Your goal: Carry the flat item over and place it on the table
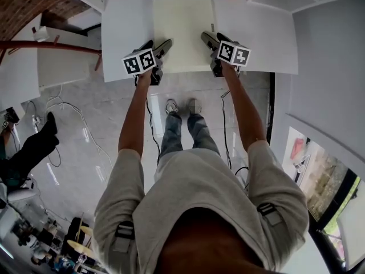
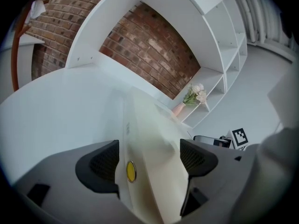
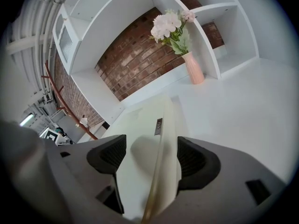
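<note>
1. A white table (image 1: 268, 27) stands in front of white shelving backed by a brick wall (image 3: 135, 59). A pink vase of pale flowers (image 3: 194, 69) sits at the table's far edge by the shelves.
2. The flat item (image 1: 182, 30), a cream rectangular panel, lies flat on the table. Its long axis runs straight away from the person, and its near short edge is close to the table's front edge.
3. The person stands at that front edge with both arms stretched forward, one gripper at each near corner of the item.
4. The left gripper (image 1: 161, 43) is at the item's near left corner. Its jaws are spread wide, with the item's left long edge running between them. The pads do not press on the edge, and there is a gap on each side. A small round yellow spot (image 2: 131, 171) shows on that edge, close to the left pad.
5. The right gripper (image 1: 213, 37) is at the near right corner. Its jaws are also apart, straddling the right long edge without clamping it. A small dark label (image 3: 159, 126) sits on that edge, farther along.
6. Both grippers point forward and downward along the item's length.
</note>
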The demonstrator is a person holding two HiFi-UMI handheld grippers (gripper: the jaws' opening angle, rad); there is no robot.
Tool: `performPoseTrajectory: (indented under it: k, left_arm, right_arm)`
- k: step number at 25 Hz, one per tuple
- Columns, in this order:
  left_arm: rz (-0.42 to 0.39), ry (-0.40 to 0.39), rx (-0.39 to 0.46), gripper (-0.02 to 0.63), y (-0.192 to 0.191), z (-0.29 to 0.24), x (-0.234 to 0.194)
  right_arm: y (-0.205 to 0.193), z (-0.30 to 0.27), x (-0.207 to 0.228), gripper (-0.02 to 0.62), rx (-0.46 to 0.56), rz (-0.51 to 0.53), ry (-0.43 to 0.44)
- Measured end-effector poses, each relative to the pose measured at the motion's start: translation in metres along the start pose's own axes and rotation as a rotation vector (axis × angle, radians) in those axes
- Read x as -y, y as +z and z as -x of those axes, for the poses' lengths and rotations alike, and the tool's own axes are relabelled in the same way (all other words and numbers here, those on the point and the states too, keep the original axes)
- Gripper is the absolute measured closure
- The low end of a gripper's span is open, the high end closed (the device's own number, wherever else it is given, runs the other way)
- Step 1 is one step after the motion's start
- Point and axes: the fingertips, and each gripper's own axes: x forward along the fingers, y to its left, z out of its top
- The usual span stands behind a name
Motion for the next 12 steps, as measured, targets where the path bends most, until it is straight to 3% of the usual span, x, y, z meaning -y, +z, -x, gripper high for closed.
performPoseTrajectory:
  k: [12]
  left_arm:
    - [-0.064, 0.063, 0.094, 0.209, 0.003, 0.028, 0.003]
  right_arm:
    - [-0.004, 0.032, 0.0, 0.262, 0.064, 0.028, -0.041]
